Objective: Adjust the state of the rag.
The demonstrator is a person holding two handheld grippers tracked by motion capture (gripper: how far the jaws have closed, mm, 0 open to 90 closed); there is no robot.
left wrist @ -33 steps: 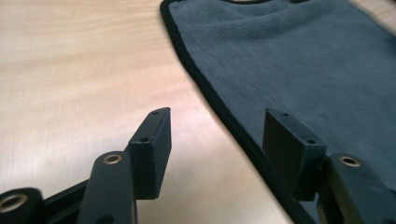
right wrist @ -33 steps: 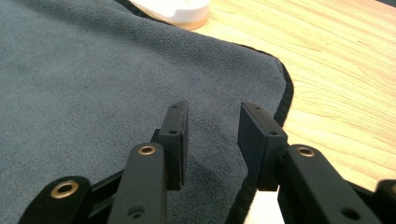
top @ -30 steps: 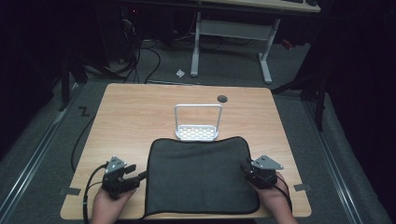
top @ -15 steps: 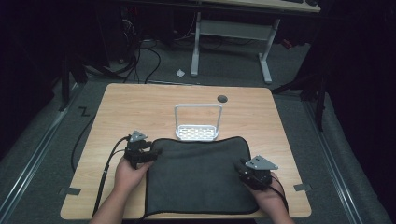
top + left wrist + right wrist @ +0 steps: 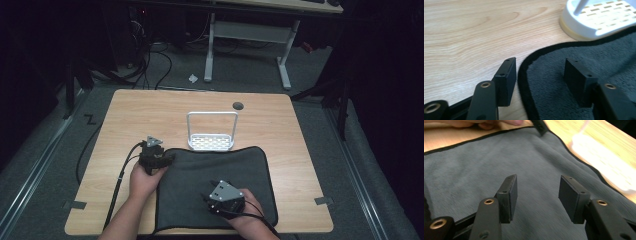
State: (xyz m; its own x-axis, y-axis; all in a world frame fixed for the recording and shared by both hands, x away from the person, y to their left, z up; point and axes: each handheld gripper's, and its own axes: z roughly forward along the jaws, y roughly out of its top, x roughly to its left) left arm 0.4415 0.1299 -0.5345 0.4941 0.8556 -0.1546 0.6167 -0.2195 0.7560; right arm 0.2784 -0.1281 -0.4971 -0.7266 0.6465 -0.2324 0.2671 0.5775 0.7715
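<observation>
A dark grey cloth (image 5: 215, 170) with black edging lies flat on the near half of the wooden table (image 5: 150, 115). My left gripper (image 5: 169, 160) is at the cloth's far left corner. In the left gripper view it (image 5: 540, 65) is open and has just closed a little; the black hem runs between its jaws, untouched by either pad. My right gripper (image 5: 209, 200) hovers over the near middle of the cloth (image 5: 499, 162). It (image 5: 537, 182) is open, its jaws have just been opening, and nothing is between them.
A white rack (image 5: 211, 142) with a slotted base and a wire hoop stands at the cloth's far edge. It also appears close by (image 5: 599, 17). A round cable hole (image 5: 238, 105) sits near the table's back edge. Cables and desk legs lie on the floor beyond.
My left gripper went from the near left of the cloth up to its far left corner. My right gripper slid from the cloth's right edge leftward over its middle, and its jaws widened.
</observation>
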